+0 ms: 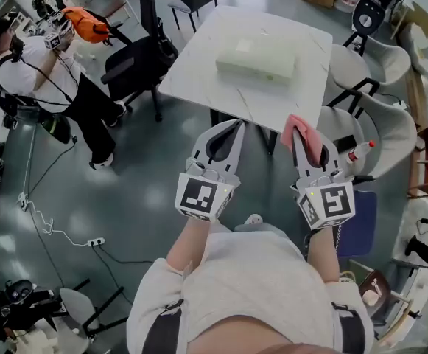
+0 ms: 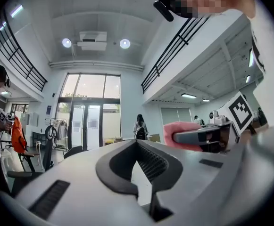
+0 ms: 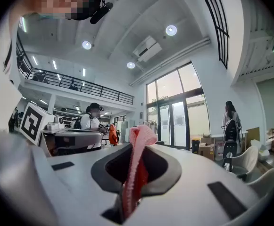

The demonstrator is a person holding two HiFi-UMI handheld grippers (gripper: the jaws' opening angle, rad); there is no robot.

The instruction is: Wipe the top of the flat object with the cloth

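A pale flat block (image 1: 255,59) lies on the white table (image 1: 199,57) ahead of me. Both grippers hang over the floor, short of the table's near edge. My right gripper (image 1: 296,129) is shut on a pink cloth (image 1: 304,139), which sticks up between its jaws in the right gripper view as a folded strip (image 3: 137,168) at the jaw tips (image 3: 139,140). My left gripper (image 1: 236,126) is shut with nothing in it, its jaws meeting at the tips (image 2: 137,142). The left gripper view also shows the cloth (image 2: 177,128) off to the right.
Black chairs (image 1: 136,61) stand left of the table and white chairs (image 1: 379,116) to its right. A person (image 1: 44,80) with an orange item stands at far left. A bottle (image 1: 359,151) sits near the right chair. A cable and power strip (image 1: 94,241) lie on the floor.
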